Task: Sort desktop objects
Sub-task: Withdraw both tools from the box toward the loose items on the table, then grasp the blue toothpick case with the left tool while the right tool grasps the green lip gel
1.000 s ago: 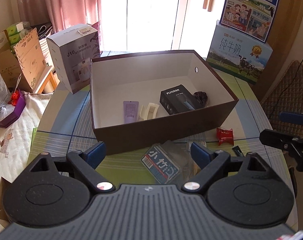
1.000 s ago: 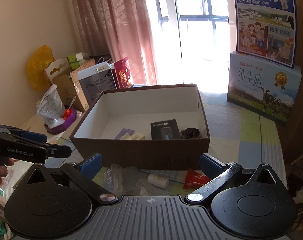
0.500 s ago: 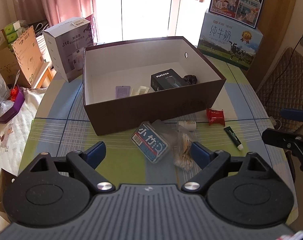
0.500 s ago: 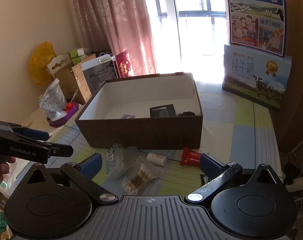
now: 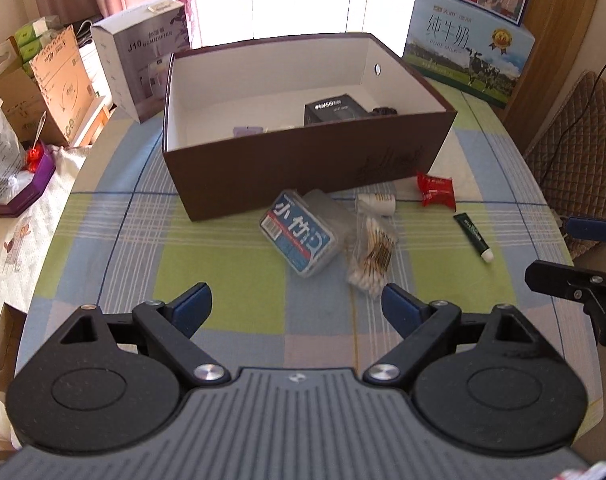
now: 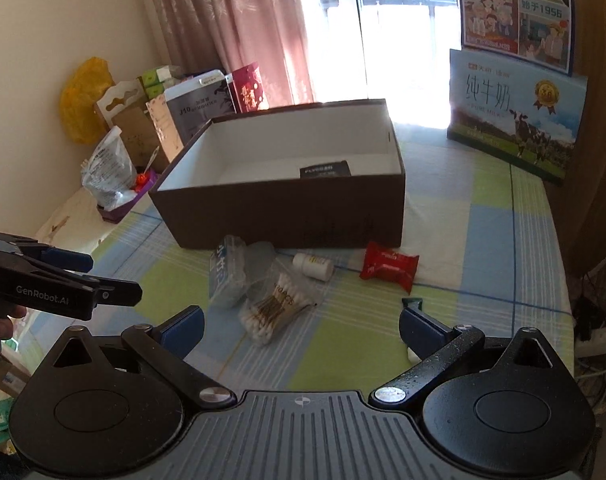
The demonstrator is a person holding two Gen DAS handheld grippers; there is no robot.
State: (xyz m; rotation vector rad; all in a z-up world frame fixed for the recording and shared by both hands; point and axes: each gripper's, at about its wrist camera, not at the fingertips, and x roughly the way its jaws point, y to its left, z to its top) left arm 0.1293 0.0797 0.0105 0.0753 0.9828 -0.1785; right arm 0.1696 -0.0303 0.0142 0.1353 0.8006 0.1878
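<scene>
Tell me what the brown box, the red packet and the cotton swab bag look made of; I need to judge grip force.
Brown box: seemingly stiff cardboard, matte brown outside, white inside, with straight thin walls and a punched hole. Red packet: probably glossy plastic film, with crimped ends and wrinkles. Cotton swab bag: thin clear plastic, since the swabs show through and it creases loosely.

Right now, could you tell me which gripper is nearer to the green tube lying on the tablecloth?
The right. The right gripper hovers with the green tube beside its right finger. The left gripper sits further left, facing the cotton swab bag.
</scene>
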